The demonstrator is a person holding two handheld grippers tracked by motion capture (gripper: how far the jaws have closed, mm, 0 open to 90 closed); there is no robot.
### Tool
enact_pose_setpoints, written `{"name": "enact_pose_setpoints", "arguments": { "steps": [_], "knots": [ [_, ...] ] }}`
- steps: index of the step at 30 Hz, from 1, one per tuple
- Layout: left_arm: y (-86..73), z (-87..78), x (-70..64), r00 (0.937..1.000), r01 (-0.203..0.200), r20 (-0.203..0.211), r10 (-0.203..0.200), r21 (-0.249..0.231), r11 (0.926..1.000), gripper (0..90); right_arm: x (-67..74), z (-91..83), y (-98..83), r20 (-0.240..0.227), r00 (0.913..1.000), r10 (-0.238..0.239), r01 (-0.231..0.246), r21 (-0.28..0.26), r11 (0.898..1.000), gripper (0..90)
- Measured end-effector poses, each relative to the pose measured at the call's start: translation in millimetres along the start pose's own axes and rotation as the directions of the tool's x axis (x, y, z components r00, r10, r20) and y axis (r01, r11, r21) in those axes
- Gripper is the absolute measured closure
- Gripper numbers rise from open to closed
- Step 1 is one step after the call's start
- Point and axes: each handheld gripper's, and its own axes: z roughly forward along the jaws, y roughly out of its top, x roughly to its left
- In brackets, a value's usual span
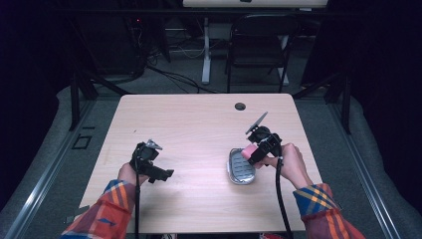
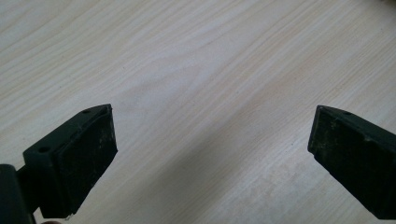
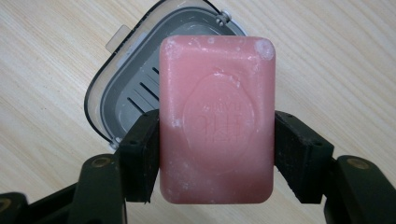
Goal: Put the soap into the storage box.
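Above grey soap dish (image 3: 122,100) on counter (image 1: 199,124): pink soap bar (image 3: 217,121) clamped by its long sides in right claw (image 3: 217,156), clear of dish. At counter's left: left claw (image 2: 212,144) spread wide, nothing between.

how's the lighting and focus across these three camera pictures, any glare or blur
High view: the pale wooden table is evenly lit, the room around it nearly black, detail soft. Left gripper view: wood grain sharp, the black claw pads close and slightly soft, a faint diagonal shadow band between them. Right gripper view: the pink rectangular soap bar is sharp with mild sheen; the grey slotted soap dish behind stays clear.
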Motion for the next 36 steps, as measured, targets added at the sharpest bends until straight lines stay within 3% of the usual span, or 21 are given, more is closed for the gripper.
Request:
{"name": "enact_pose_setpoints", "arguments": {
  "steps": [24,33,34,36],
  "knots": [
    [0.0,0.0,-0.1,1.0000,-0.003,0.002,0.003,0.000,1.0000,1.1,16.7,22.5,16.5,0.033,0.9994,0.007,-0.009,0.060,0.998,37.1],
    [0.1,-0.1,-0.1,1.0000,-0.004,0.003,0.004,0.002,1.0000,1.1,22.3,30.0,20.0,0.056,0.9983,0.017,-0.021,0.064,0.998,37.0],
    [0.0,0.0,-0.1,1.0000,-0.003,0.003,0.003,0.000,1.0000,1.1,23.8,31.9,19.4,0.054,0.9976,0.043,-0.046,0.044,0.998,37.0],
    [0.0,-0.1,-0.1,1.0000,-0.003,0.003,0.003,0.002,1.0000,1.1,23.7,31.7,20.4,0.056,0.9979,0.033,-0.037,0.070,0.997,36.9]
  ]
}}
